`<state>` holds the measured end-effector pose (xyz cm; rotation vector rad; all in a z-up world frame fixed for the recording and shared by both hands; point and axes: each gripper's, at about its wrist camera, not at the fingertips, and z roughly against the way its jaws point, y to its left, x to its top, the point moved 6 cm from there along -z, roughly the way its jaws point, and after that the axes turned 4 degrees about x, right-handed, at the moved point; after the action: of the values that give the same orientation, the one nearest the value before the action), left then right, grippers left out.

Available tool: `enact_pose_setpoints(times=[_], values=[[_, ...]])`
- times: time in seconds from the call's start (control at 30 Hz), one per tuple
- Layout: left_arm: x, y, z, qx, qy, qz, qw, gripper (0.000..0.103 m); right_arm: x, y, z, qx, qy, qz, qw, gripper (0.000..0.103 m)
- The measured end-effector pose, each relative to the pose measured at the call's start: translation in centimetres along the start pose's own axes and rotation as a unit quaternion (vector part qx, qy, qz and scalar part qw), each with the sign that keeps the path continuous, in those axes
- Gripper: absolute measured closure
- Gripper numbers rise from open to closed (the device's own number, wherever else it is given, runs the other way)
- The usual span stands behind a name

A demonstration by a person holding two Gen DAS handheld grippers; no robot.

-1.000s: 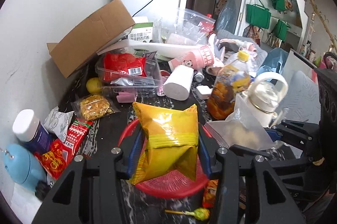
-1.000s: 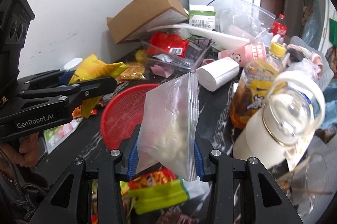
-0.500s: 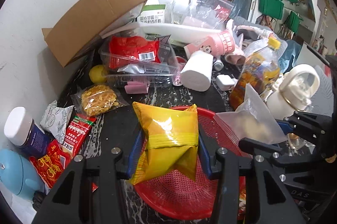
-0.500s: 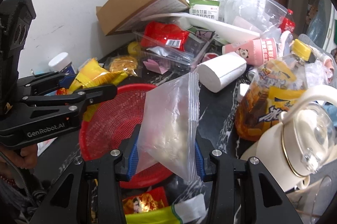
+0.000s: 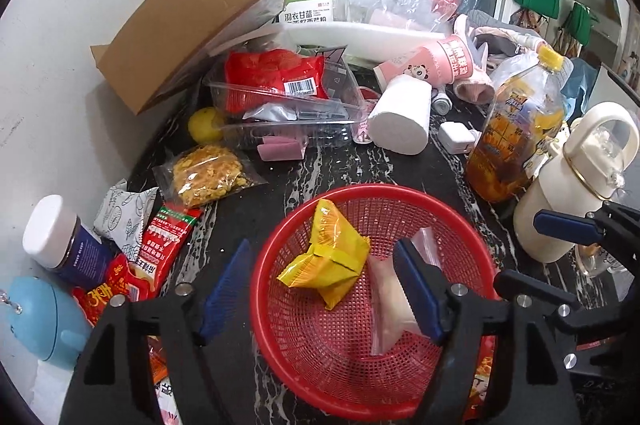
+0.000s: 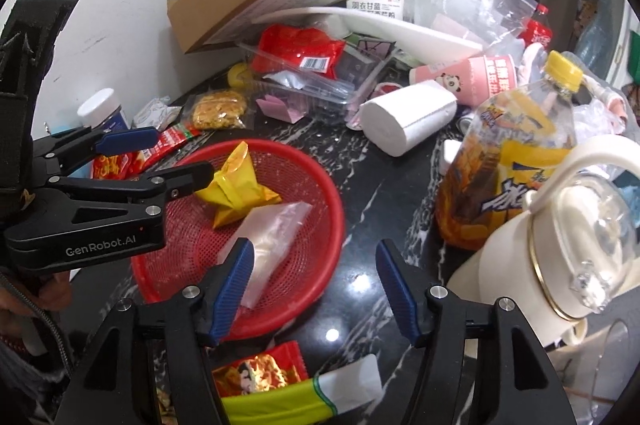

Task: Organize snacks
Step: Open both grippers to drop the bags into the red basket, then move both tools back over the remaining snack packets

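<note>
Jaws have just been opening on both grippers, nothing held: yellow packet (image 5: 326, 261) and clear bag (image 6: 272, 237) lie in the red basket (image 5: 472, 241). Loose red sachets (image 5: 168, 245) are nearer the left gripper (image 5: 320, 289); right gripper (image 6: 316, 285) is farther.

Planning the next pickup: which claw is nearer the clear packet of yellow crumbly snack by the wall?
Left. The left claw hangs over the red basket's wall-side edge, with the yellow crumbly snack packet just beyond; the right claw is at the basket's opposite side.
</note>
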<state>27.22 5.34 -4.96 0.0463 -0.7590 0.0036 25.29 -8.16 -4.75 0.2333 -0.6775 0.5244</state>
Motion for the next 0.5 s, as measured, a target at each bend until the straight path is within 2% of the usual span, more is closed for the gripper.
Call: enact_pose_setpoints(times=[0.5], values=[[1.5,-0.9,7.9,-0.004,-0.065,-0.012,0.9978,0.030,0.7,0.5,7.1,-0.025,-0.054,-0.006,0.998,0.039]])
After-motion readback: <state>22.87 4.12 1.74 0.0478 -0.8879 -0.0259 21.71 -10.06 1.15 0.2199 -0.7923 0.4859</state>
